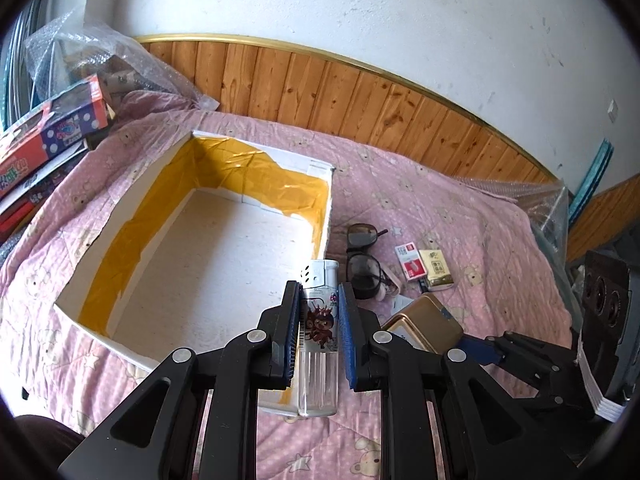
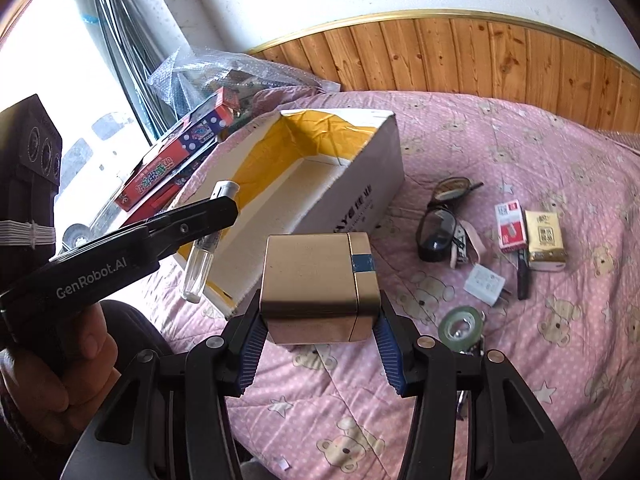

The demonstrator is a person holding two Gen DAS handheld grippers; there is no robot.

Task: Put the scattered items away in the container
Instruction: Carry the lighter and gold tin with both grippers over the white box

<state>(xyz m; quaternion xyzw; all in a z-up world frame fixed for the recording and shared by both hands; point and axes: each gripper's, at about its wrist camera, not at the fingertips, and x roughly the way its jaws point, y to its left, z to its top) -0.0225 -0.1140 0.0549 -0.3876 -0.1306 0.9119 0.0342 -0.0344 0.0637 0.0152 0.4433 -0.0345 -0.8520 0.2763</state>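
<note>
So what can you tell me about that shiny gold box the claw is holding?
The gold box is a boxy metal-looking tin, brushed and shiny, with a lid seam near one end and a strip of blue tape across that seam. The right gripper pinches it by two opposite sides, holding it above the pink quilt, beside the white container.

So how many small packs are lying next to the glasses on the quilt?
2. A red and white pack lies just past the glasses from the box, and a gold pack sits against its far side. More could be hidden behind the grippers.
</note>
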